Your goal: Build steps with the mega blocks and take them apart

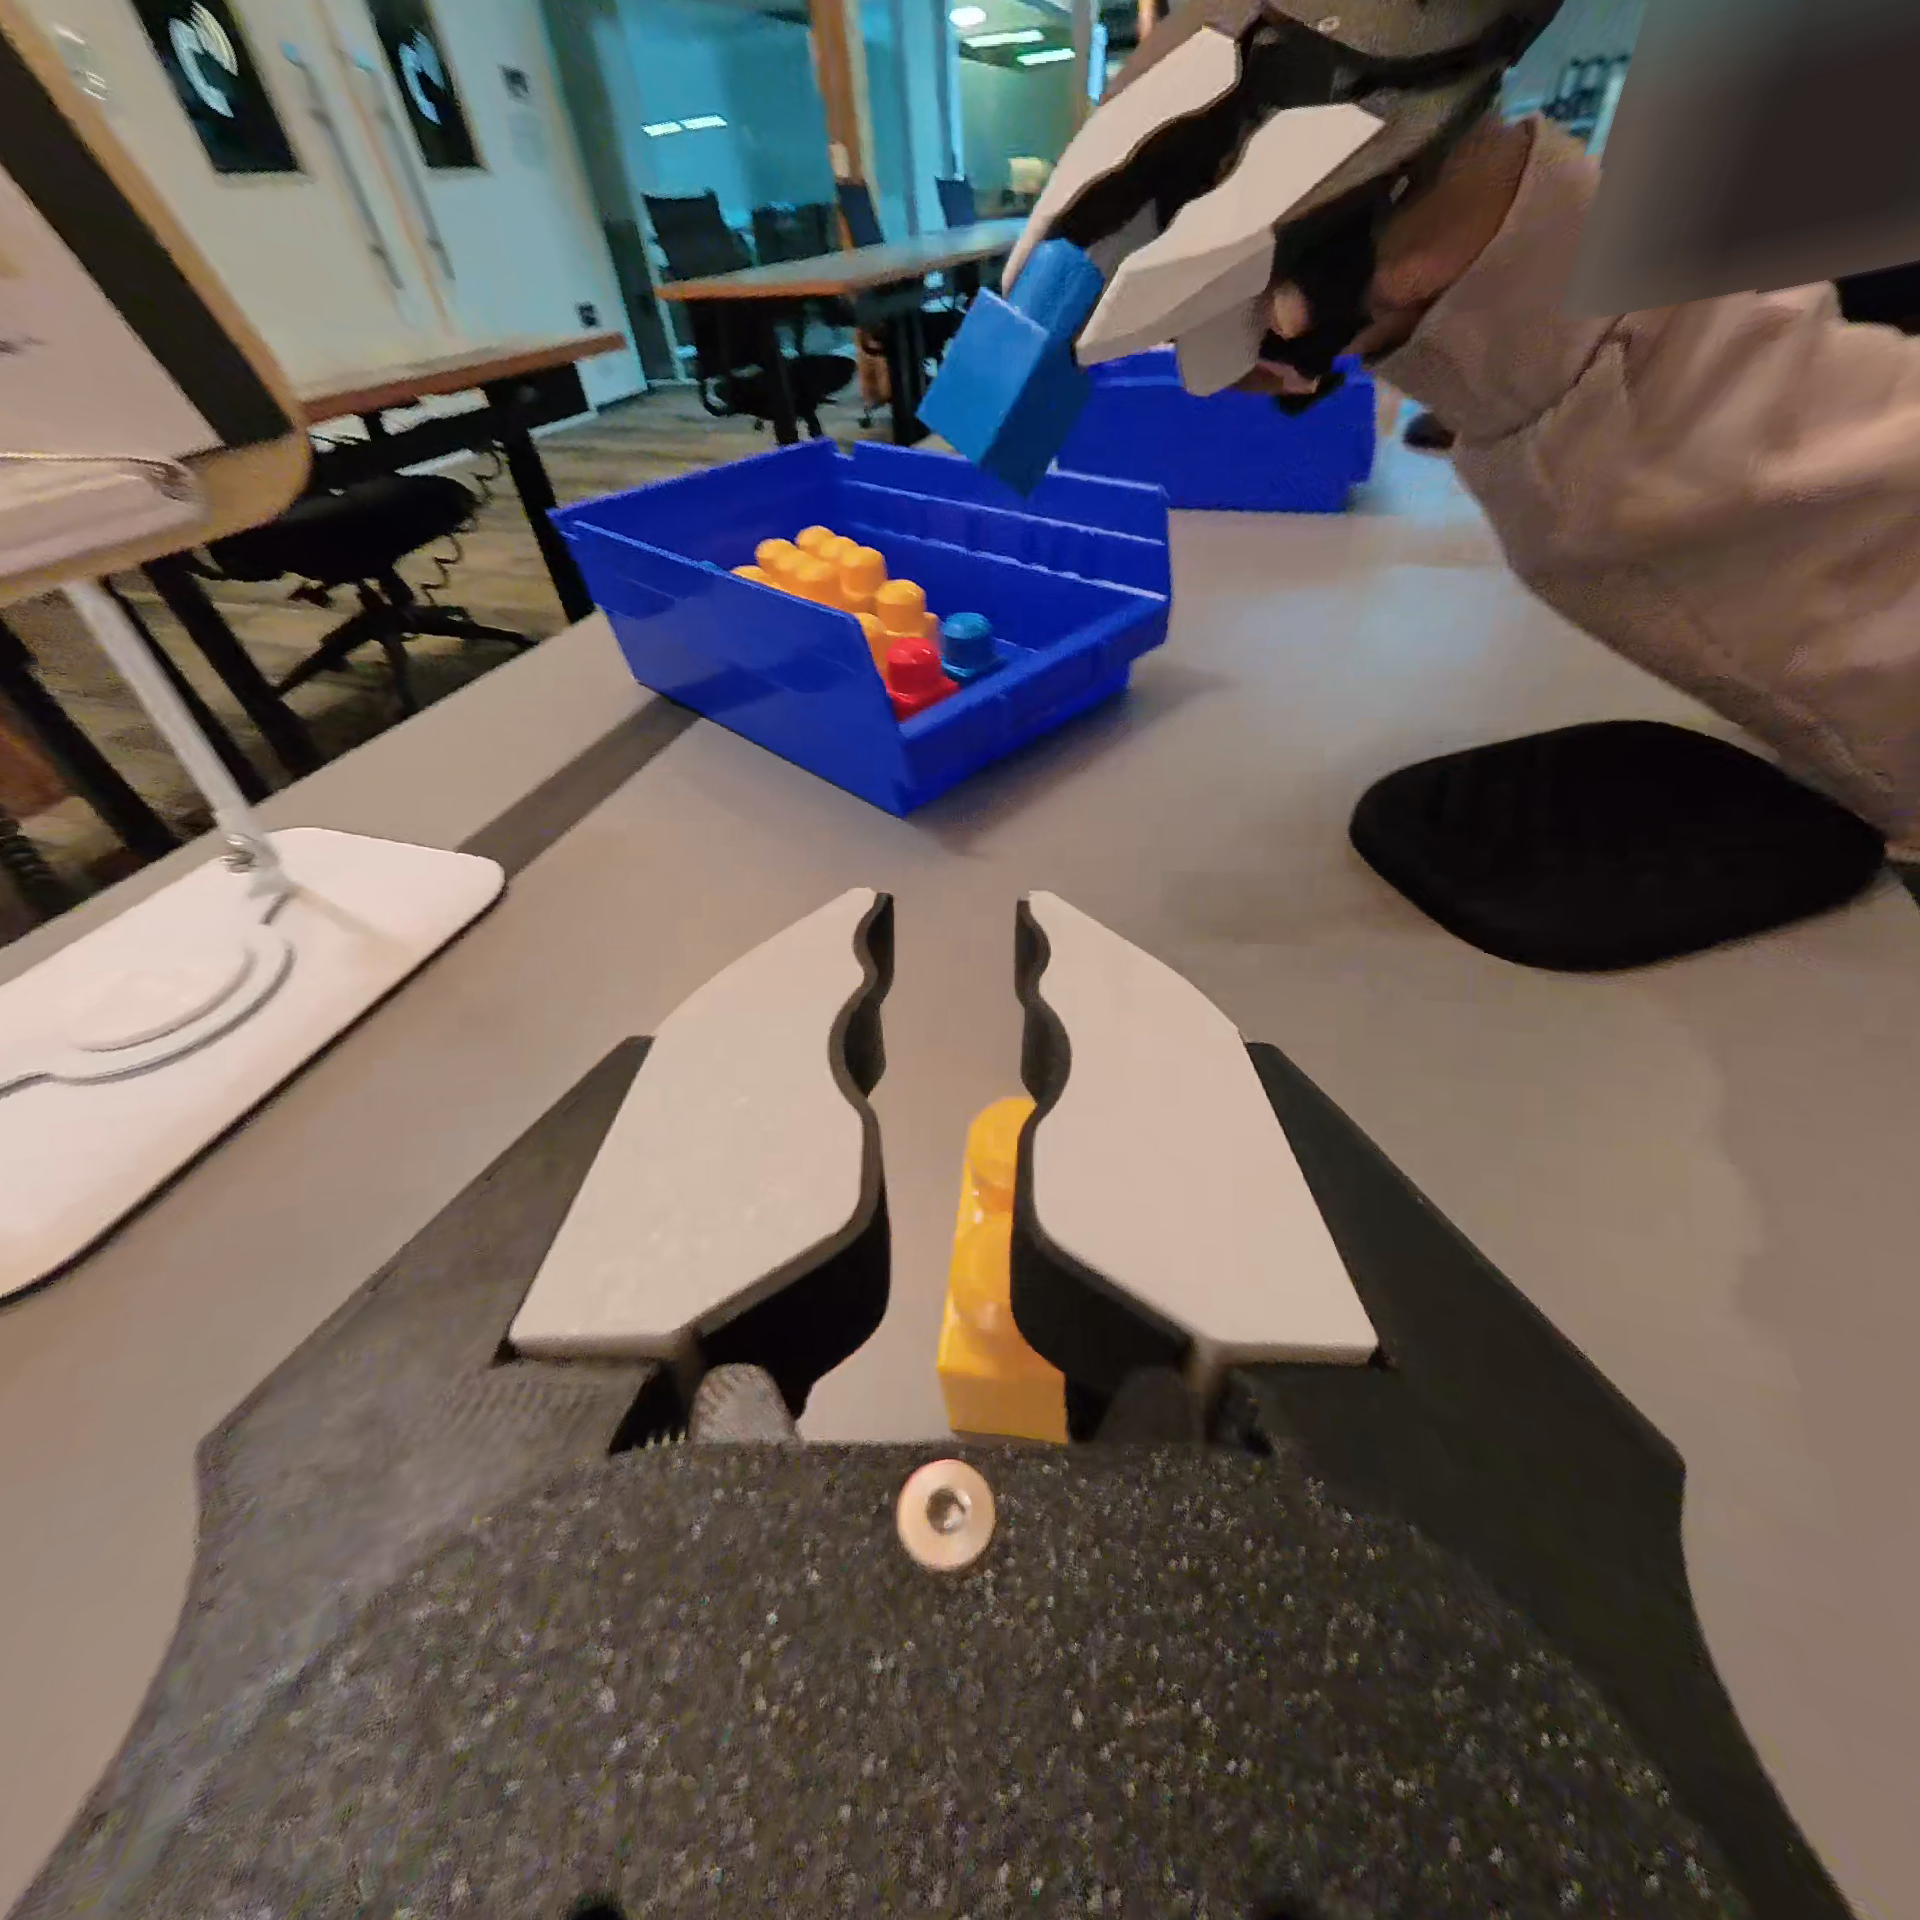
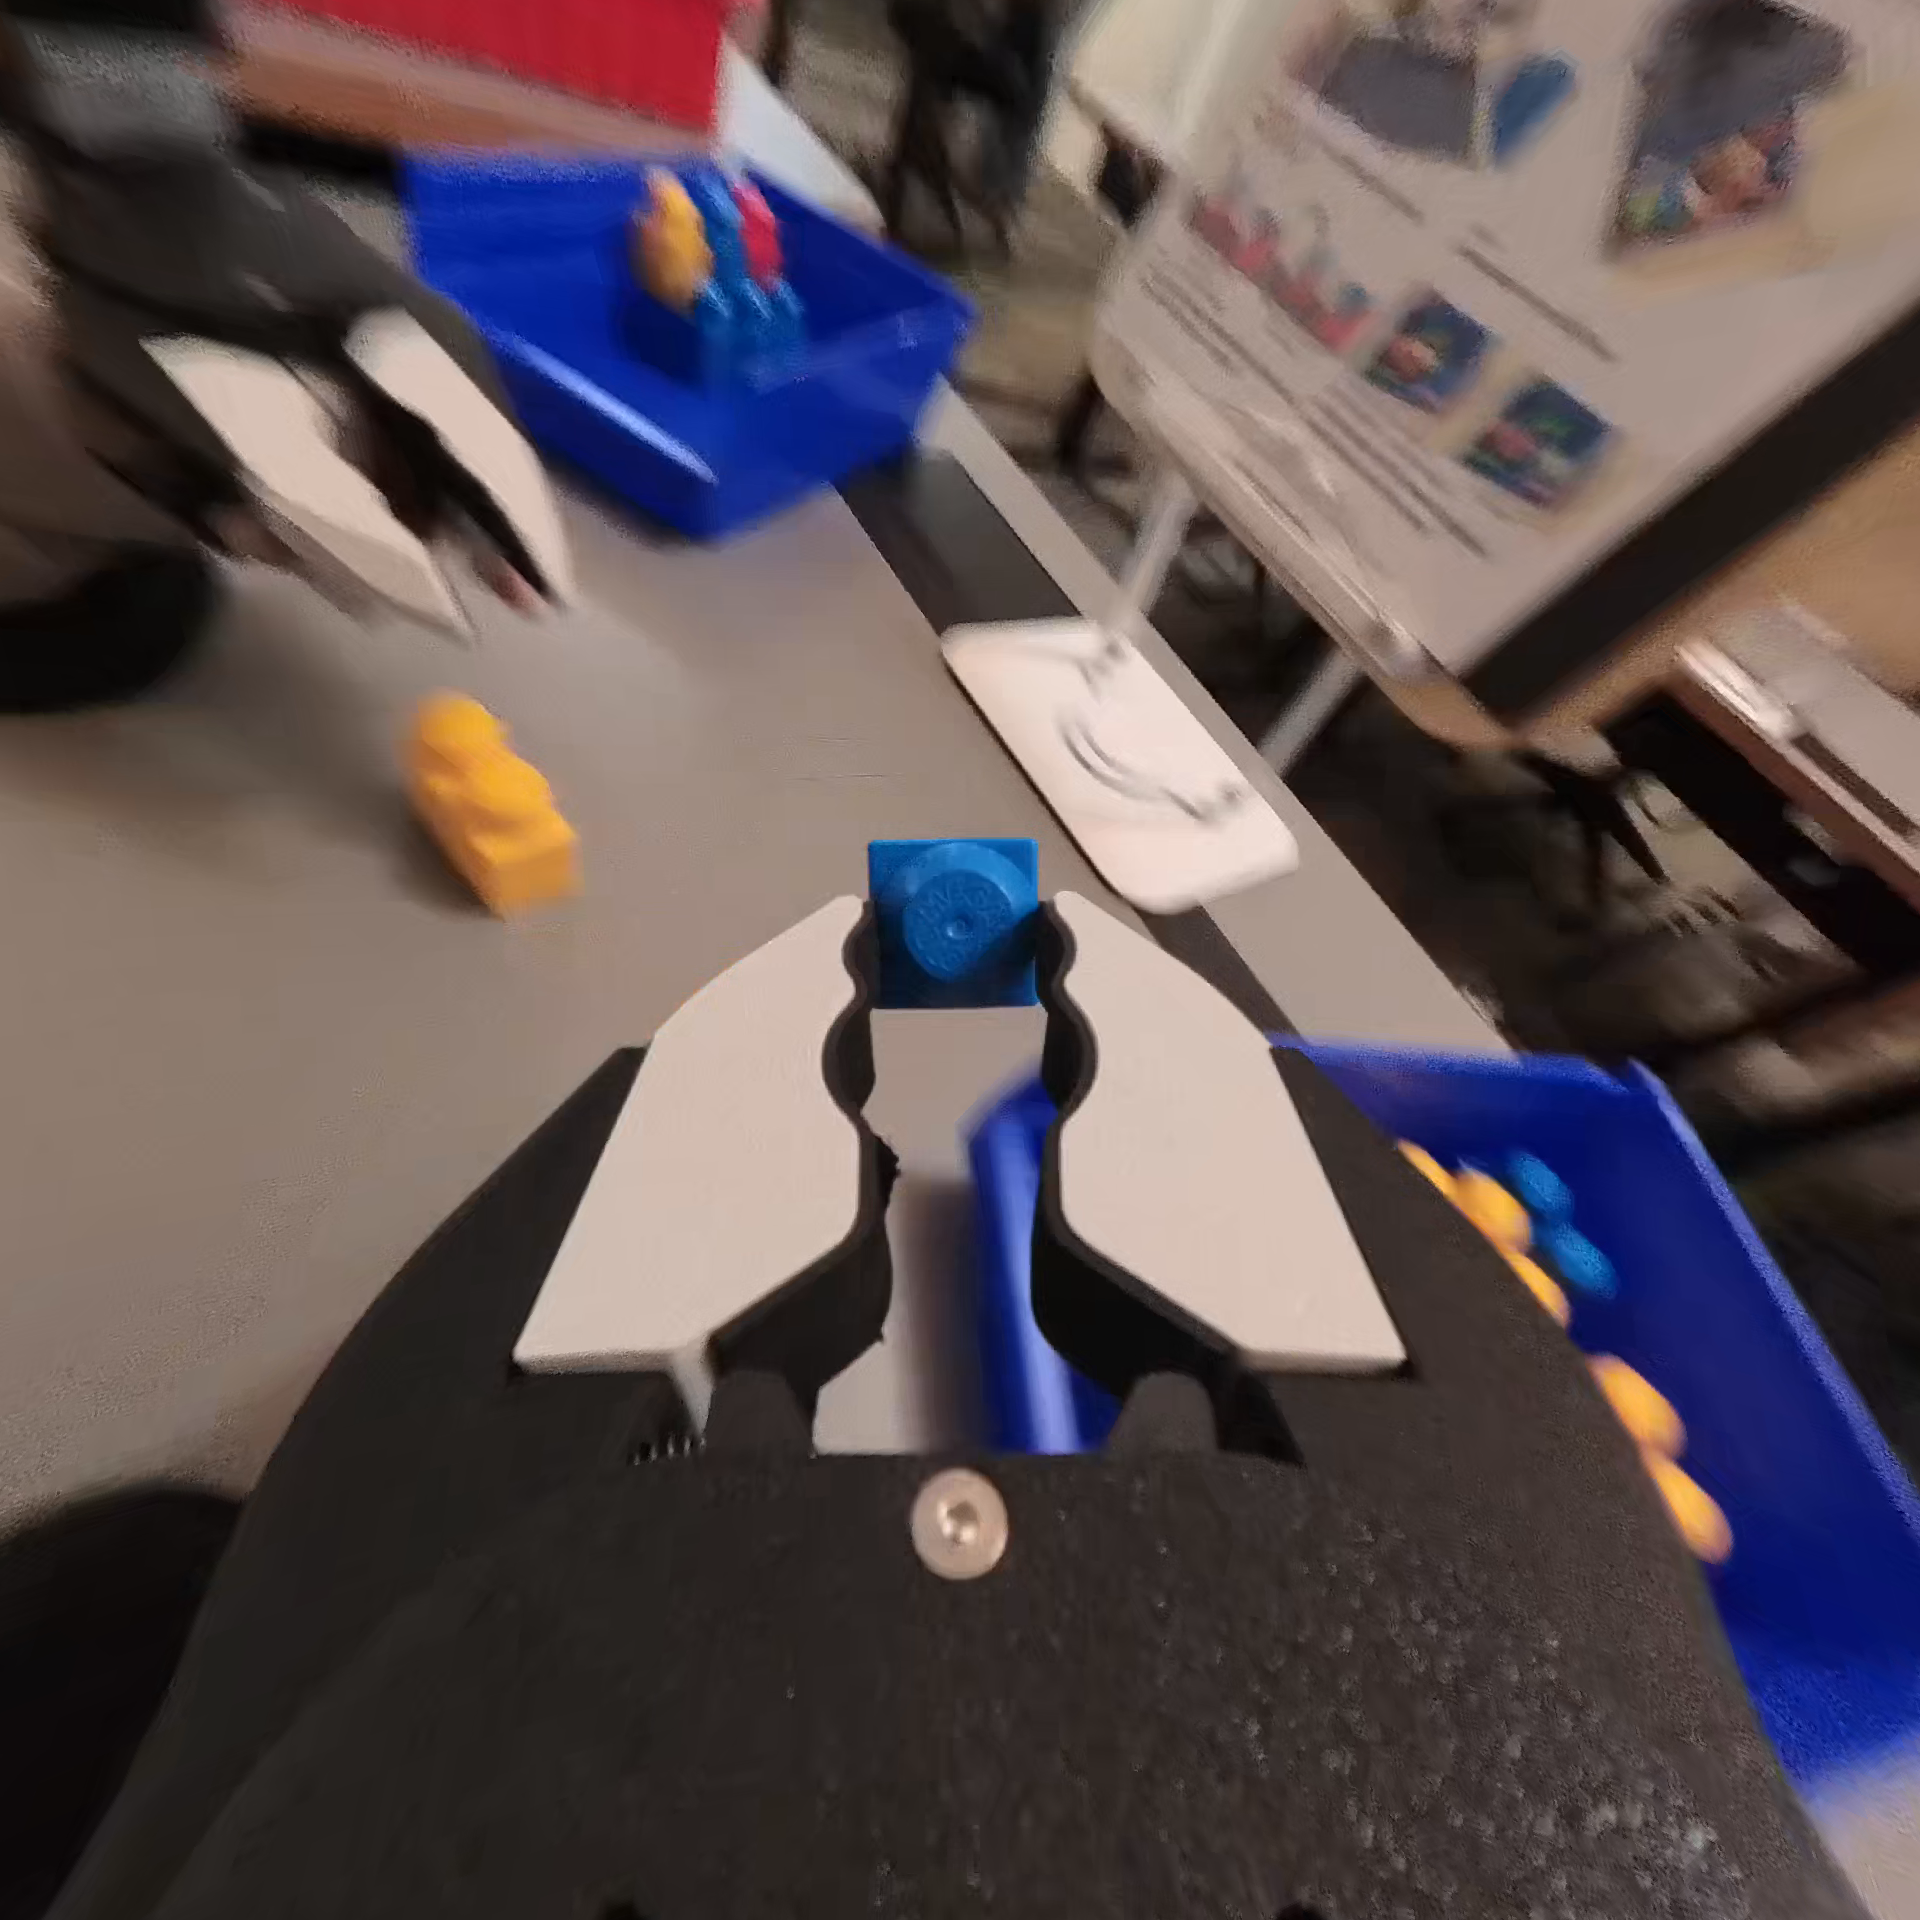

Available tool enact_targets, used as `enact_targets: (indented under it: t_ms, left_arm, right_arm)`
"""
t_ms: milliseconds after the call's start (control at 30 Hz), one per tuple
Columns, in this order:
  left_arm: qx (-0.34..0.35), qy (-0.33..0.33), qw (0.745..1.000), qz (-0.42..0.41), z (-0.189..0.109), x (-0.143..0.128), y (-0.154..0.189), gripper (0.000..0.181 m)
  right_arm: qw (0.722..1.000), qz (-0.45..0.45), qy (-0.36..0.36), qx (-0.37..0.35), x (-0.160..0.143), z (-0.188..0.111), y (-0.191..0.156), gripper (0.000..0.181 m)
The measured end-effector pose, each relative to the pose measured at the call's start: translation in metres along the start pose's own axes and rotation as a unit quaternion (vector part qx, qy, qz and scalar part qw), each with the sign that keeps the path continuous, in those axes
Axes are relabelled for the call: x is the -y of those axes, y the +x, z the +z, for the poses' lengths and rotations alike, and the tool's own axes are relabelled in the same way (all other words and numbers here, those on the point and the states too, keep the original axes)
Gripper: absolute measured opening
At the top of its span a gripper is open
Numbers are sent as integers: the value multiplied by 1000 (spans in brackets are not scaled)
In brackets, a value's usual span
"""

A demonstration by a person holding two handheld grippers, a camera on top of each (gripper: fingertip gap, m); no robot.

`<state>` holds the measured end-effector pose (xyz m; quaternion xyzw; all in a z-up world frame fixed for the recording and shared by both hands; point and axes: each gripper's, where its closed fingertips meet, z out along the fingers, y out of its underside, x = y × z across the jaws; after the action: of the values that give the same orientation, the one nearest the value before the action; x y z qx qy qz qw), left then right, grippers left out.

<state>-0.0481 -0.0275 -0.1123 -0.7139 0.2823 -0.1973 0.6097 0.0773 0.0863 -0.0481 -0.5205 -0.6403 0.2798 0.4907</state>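
Observation:
My right gripper point(image 2: 954, 920) is shut on a small blue one-stud block point(image 2: 953, 927) and holds it in the air above the grey table. In the left wrist view the right gripper point(image 1: 1081, 307) hangs over the blue bin with the blue block point(image 1: 1013, 379) tilted down. My left gripper point(image 1: 954, 914) is open and empty, low over the table. A yellow block point(image 1: 997, 1278) lies on its side on the table under its right finger; it also shows in the right wrist view point(image 2: 488, 805), apart from the left gripper point(image 2: 416, 520).
A blue bin point(image 1: 790, 675) holds orange, red and blue blocks; a second blue bin point(image 1: 1226, 447) stands behind it. A black pad point(image 1: 1610, 842) lies at the right. A white stand base point(image 1: 208, 1018) with a sign board is at the table's left edge. The gap from one gripper's tips to the other's is roughly 20 cm.

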Motion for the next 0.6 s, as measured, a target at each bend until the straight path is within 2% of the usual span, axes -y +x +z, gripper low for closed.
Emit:
enact_targets:
  t_ms: [167, 300, 433, 600]
  left_arm:
    - [21, 11, 1000, 0, -4, 3, -8, 17]
    - [31, 1, 999, 12, -4, 0, -10, 17]
    - [35, -7, 999, 17, -2, -4, -11, 16]
    - [41, -20, 999, 26, -2, -9, -14, 16]
  right_arm:
    - [975, -36, -212, -51, -69, -29, 84, 28]
    - [936, -20, -350, 5, -133, -36, 101, 28]
    - [915, 17, -400, 55, -166, -32, 98, 29]
    - [894, 57, -439, 64, -185, -22, 97, 29]
